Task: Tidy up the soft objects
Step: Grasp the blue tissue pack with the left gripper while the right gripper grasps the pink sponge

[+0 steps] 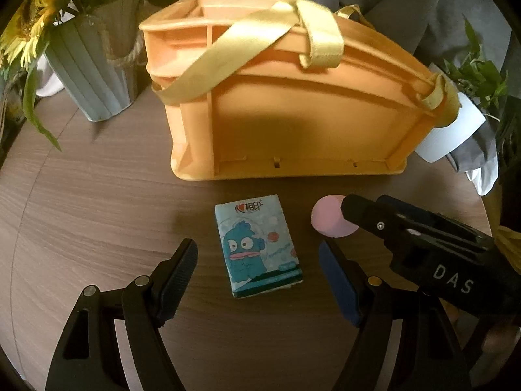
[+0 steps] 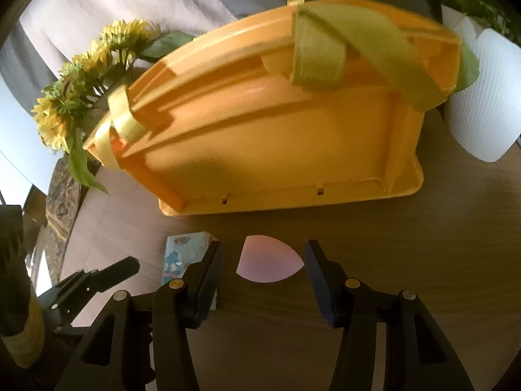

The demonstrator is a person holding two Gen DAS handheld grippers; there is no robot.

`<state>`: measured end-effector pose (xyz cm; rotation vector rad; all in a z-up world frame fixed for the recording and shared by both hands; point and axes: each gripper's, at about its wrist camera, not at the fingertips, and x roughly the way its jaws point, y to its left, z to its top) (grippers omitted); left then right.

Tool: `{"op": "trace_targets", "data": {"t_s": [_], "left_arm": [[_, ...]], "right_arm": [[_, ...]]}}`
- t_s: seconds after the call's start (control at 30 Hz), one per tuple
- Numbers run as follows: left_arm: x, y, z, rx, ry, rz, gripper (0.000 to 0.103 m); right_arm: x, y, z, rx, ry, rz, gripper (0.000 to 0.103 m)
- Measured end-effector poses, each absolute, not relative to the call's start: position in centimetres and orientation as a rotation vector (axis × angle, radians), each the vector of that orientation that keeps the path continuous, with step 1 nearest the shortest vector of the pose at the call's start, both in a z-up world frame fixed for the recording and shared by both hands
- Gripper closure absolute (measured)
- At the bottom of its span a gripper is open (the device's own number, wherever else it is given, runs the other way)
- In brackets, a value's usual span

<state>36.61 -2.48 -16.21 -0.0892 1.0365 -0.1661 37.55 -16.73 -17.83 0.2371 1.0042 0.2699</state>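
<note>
A blue tissue pack point(image 1: 259, 246) with a cartoon fish lies flat on the wooden table. My left gripper point(image 1: 259, 257) is open, its fingers on either side of the pack, not touching it. A round pink sponge point(image 1: 329, 216) lies to the pack's right. My right gripper point(image 2: 263, 267) is open around the pink sponge point(image 2: 267, 259), jaws apart from it. The pack also shows at the left of the right wrist view point(image 2: 182, 257). An orange plastic basket point(image 1: 293, 104) with yellow ribbon handles point(image 1: 260, 42) stands behind both objects.
A grey-blue pot of sunflowers point(image 1: 94, 75) stands at the back left. A white paper roll point(image 2: 485, 104) and a green plant point(image 1: 478, 68) stand at the back right. The round table's edge point(image 1: 19, 228) curves at the left.
</note>
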Motion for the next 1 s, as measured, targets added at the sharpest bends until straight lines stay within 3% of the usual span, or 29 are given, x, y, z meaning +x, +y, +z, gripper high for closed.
{"op": "trace_targets", "data": {"t_s": [0.5,0.63,1.0], "left_arm": [[38.2,-2.8,-18.2,-0.063,1.073,-0.169,0.027],[38.9,-3.0,-18.9,-0.061,1.085,-0.175,0.036],[39.7,-2.2,-19.4,-0.088,1.093,-0.171,0.044]], "right_arm": [[38.5,-16.1,-20.4,0.242,1.069,0.265,0.050],[38.7,-15.8,-20.6,0.228,1.069,0.259,0.050],[39.8,-15.5,-20.9,0.221,1.076,0.266,0.050]]}}
